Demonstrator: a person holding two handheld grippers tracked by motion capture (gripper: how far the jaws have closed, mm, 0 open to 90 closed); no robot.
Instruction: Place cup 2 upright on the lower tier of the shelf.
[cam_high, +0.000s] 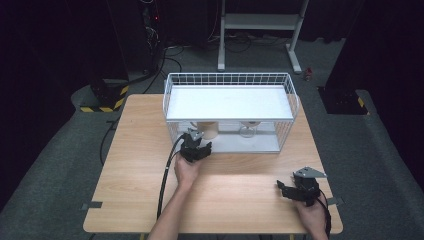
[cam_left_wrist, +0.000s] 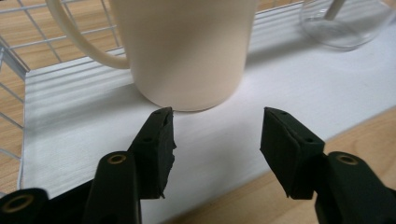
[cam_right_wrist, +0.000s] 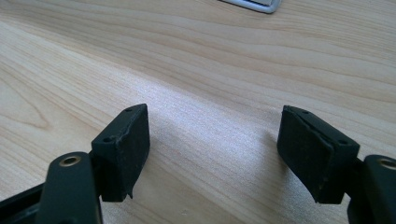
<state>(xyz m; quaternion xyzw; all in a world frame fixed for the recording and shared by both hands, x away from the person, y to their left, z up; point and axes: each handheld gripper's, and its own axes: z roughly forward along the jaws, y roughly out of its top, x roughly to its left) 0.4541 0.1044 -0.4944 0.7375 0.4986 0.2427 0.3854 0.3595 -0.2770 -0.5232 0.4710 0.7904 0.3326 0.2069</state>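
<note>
Just ahead of the left gripper stands a cream mug, upright on the white lower shelf of a wire basket rack. That is the relation the coming move turns on: the mug lies straight beyond the fingertips, on the far side of them, a little left of the gap's centre, with its handle pointing off to the left in the left gripper view. The jaws are released, standing apart with nothing between them, and the gap looks narrower than the mug's body, so a grasp would likely need them wider, or aimed at the handle or rim.

From above, the left gripper sits at the rack's near open side, pointing in under the white upper shelf; the mug is just past it. Further right on the same lower shelf is a clear stemmed glass, near the mug but apart from it.

Well to the right and nearer the person, the right gripper rests low over the near right corner of the table, far from the rack. Its jaws also stand open on nothing, bare wood showing between them. The left hand is plainly the nearer one.

Underneath is a pale wood-grain table, set on grey floor in a dark room, with a metal stand beyond the far edge.
</note>
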